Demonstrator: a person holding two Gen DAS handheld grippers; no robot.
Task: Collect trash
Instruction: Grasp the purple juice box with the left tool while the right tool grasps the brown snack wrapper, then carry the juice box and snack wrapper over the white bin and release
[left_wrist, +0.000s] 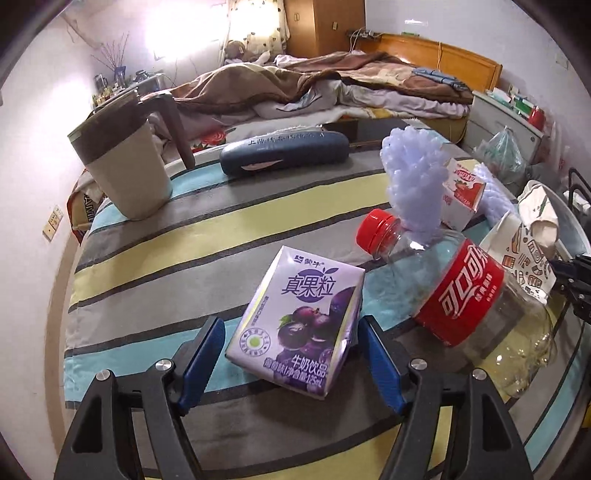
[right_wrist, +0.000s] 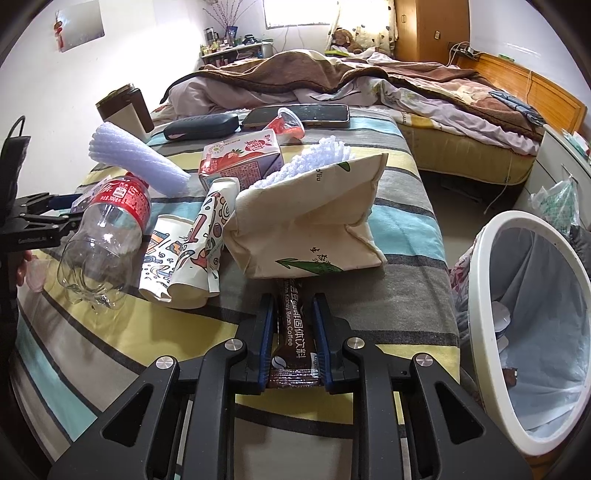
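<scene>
The right gripper (right_wrist: 293, 334) pinches a coffee sachet (right_wrist: 294, 339), apparently for the bin (right_wrist: 480, 266); the left gripper (left_wrist: 291, 354) straddles the grape milk carton (left_wrist: 295, 321), unclamped.

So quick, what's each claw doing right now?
Left gripper: open, straddling the purple grape milk carton.
Right gripper: closed on the brown coffee sachet.

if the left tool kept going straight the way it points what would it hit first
Most likely the purple milk carton: it already lies between the open fingers of the left tool, with neither pad visibly pressing on it. Beyond it is the striped cloth. Depth is hard to judge through the fisheye.
</scene>
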